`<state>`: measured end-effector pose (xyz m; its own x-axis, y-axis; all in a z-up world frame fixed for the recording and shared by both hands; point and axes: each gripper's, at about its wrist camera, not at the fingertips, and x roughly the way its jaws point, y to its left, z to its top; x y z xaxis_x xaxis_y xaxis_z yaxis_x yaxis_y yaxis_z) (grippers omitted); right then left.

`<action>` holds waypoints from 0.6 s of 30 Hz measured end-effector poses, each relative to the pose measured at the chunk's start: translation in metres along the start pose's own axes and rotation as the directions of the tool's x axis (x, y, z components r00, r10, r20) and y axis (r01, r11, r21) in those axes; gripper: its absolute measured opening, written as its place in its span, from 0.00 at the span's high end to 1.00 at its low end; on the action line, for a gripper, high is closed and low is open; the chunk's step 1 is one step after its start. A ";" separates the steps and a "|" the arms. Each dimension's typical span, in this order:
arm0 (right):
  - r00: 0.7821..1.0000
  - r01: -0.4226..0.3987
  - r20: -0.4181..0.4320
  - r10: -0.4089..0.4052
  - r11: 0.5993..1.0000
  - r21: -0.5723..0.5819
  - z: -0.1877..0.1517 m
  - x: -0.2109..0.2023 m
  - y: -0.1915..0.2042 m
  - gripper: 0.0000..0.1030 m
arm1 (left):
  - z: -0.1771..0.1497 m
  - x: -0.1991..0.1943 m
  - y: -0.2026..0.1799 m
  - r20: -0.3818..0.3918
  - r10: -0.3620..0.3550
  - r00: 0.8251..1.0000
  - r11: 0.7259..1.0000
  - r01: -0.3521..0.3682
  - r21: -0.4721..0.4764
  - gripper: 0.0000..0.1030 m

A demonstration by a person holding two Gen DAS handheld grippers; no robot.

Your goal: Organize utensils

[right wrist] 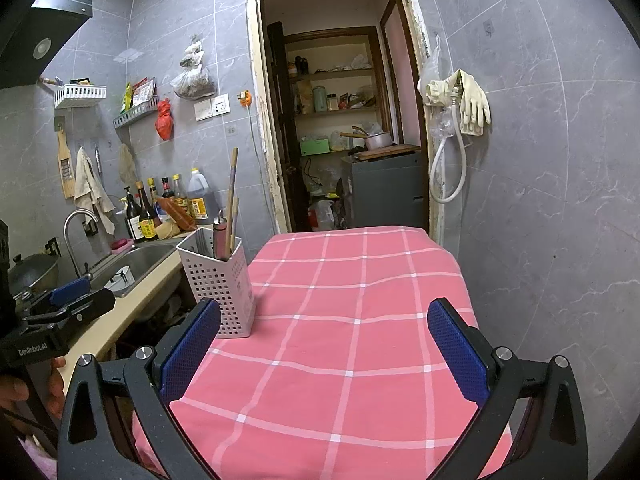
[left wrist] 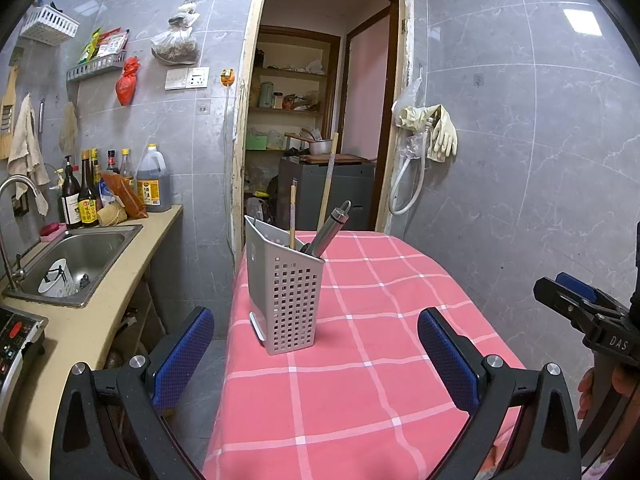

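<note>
A grey perforated utensil holder stands upright on the pink checked tablecloth, near its left edge. A metal-handled utensil and wooden chopsticks stick out of it. The holder also shows in the right wrist view, with the metal handle and chopsticks. My left gripper is open and empty, just in front of the holder. My right gripper is open and empty over the cloth, with the holder to its left.
A counter with a steel sink, a tap and several bottles runs along the left. An open doorway lies behind the table. Gloves and a hose hang on the right wall. Each gripper shows in the other's view.
</note>
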<state>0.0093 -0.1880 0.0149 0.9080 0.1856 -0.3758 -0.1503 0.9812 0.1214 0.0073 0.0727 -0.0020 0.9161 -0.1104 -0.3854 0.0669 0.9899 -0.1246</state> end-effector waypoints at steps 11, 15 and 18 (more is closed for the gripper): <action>1.000 0.000 -0.002 0.000 1.000 -0.001 -0.001 -0.001 0.004 0.01 | 0.001 0.000 0.000 -0.002 0.000 1.000 1.000 0.000 -0.002 0.01; 1.000 0.000 -0.003 0.000 1.000 0.000 -0.002 -0.001 0.004 0.01 | 0.001 0.000 0.000 -0.003 -0.001 1.000 1.000 0.001 0.000 0.01; 1.000 0.000 -0.004 0.000 1.000 0.000 -0.002 -0.001 0.004 0.01 | 0.001 0.000 0.000 -0.002 0.000 1.000 1.000 0.000 0.000 0.01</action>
<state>0.0068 -0.1842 0.0145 0.9065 0.1862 -0.3791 -0.1506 0.9811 0.1217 0.0075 0.0730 -0.0012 0.9154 -0.1111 -0.3869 0.0674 0.9899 -0.1247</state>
